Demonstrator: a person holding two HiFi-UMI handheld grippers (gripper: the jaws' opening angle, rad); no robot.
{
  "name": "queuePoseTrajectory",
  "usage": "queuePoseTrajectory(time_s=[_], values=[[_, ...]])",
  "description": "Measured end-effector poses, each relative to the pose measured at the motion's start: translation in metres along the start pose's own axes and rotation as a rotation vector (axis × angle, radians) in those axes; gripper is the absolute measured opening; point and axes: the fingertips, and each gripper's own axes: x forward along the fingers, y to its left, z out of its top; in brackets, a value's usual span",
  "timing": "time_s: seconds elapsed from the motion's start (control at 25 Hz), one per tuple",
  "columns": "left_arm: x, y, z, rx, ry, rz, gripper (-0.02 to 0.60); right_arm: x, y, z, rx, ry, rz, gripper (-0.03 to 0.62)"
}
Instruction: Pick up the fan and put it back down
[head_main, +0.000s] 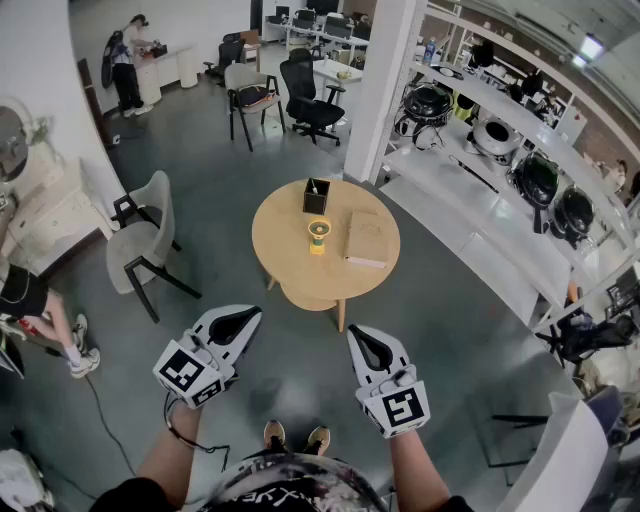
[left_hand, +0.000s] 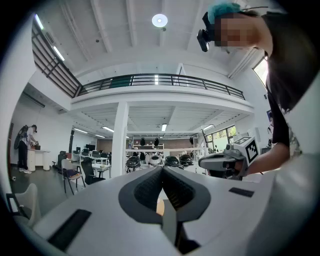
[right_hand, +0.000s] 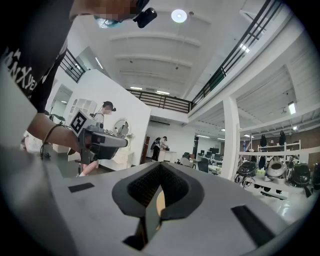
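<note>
small round yellow-green fan (head_main: 318, 235) stands at the centre of the round, smooth wooden tabletop (head_main: 285, 272), beside a flat tan block (head_main: 367, 238). well apart: left claw (head_main: 250, 315) and right claw (head_main: 357, 334), white shells, ribbed jaws pressed together, empty.

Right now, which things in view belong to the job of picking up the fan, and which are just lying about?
For the job: small fan at the middle of the round table; left gripper and right gripper, both shut, empty, short of the table.
Lying about: black holder and tan book on that table; grey chair beside it.
</note>
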Motion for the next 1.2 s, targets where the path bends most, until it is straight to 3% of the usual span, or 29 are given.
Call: queuePoseTrajectory(time_s=[1.2], values=[[0.021, 0.017, -0.001, -0.002, 0.015, -0.001, 0.017, 0.021, -0.019, -0.008, 0.036, 0.017, 0.006, 0.003]])
